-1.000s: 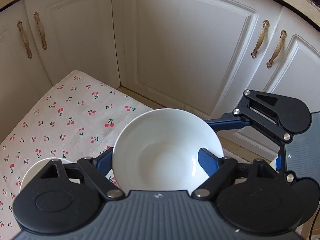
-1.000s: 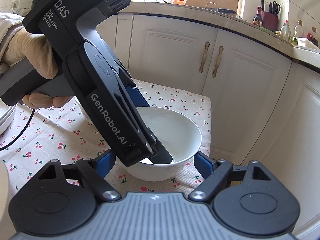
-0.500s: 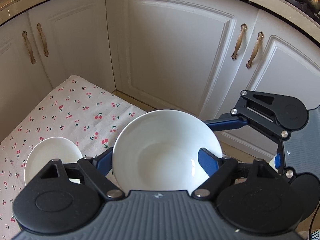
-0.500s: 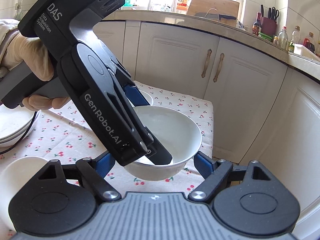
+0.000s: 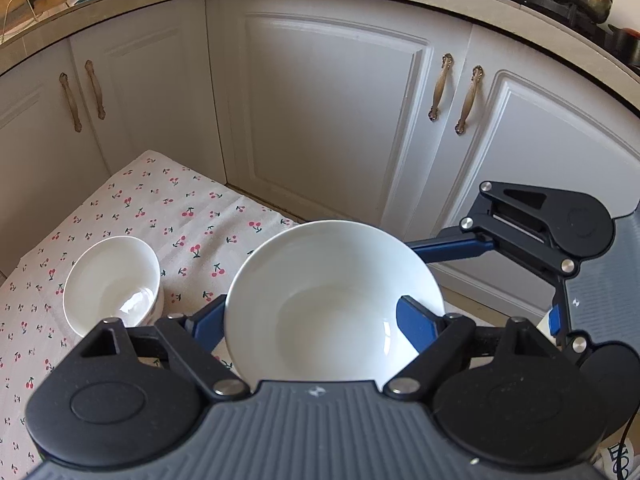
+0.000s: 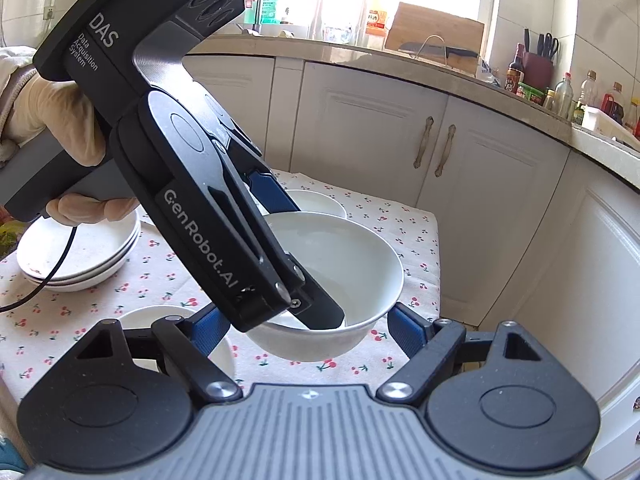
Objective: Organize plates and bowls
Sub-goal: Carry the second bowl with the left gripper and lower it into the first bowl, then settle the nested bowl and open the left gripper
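The large white ceramic bowl (image 5: pixel 334 304) hung clear above the cherry-print tablecloth (image 5: pixel 168 216), carried by both tools at once. The left gripper (image 5: pixel 320 320) pointed steeply downward, its blue fingers (image 5: pixel 416 326) clamped across the bowl's rim (one inside, one outside, as the right wrist view showed). A gloved hand (image 6: pixel 52 120) grasped its grey handle, wrist bent down toward the table. The right gripper (image 6: pixel 308 326) angled less steeply, its jaws set wide on either side of the bowl (image 6: pixel 340 280); whether its pads pressed the bowl could not be told. A smaller white bowl (image 5: pixel 112 286) sat on the cloth to the left, and a stack of shallow white plates (image 6: pixel 80 252) rested below the gloved hand.
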A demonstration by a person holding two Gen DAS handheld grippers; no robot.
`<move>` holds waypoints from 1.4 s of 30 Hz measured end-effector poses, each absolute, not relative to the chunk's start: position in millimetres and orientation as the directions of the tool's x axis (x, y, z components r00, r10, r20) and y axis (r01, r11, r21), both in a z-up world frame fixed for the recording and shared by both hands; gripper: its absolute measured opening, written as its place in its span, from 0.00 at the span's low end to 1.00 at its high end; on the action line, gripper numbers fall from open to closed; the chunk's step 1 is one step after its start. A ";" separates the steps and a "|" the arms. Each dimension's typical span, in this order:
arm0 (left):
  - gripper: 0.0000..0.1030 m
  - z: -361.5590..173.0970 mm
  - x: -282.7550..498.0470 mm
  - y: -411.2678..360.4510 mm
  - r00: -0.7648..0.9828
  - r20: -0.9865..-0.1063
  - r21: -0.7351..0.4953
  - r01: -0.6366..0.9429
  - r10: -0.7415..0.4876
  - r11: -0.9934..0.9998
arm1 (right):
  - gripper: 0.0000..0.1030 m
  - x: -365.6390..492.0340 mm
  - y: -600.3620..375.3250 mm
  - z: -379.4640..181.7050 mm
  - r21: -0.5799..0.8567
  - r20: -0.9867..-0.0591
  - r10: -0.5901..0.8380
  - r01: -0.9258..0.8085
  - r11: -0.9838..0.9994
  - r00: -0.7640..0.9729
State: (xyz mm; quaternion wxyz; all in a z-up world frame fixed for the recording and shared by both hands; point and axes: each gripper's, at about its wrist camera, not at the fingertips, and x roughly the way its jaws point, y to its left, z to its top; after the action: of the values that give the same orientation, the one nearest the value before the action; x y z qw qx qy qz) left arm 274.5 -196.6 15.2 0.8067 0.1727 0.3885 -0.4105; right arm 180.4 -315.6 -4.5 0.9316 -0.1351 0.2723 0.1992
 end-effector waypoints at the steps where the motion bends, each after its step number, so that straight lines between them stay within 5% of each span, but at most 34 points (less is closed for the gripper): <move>1: 0.85 16.5 270.5 -194.7 0.363 -0.767 -0.038 0.797 -0.528 0.603 | 0.86 177.0 -313.7 -3.3 -0.144 -0.560 0.298 -0.446 0.883 0.773; 42: 0.85 -21.4 219.3 -133.9 0.330 -0.760 -0.166 0.735 -0.560 0.658 | 0.86 130.2 -263.4 -45.8 -0.073 -0.615 0.317 -0.452 0.889 0.722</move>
State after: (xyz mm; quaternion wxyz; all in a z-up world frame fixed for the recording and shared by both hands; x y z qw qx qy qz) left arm 219.3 -133.9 -21.4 0.8089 0.1042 0.4180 -0.4002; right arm 130.2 -263.4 -45.8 0.9213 -0.1097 0.3091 0.2087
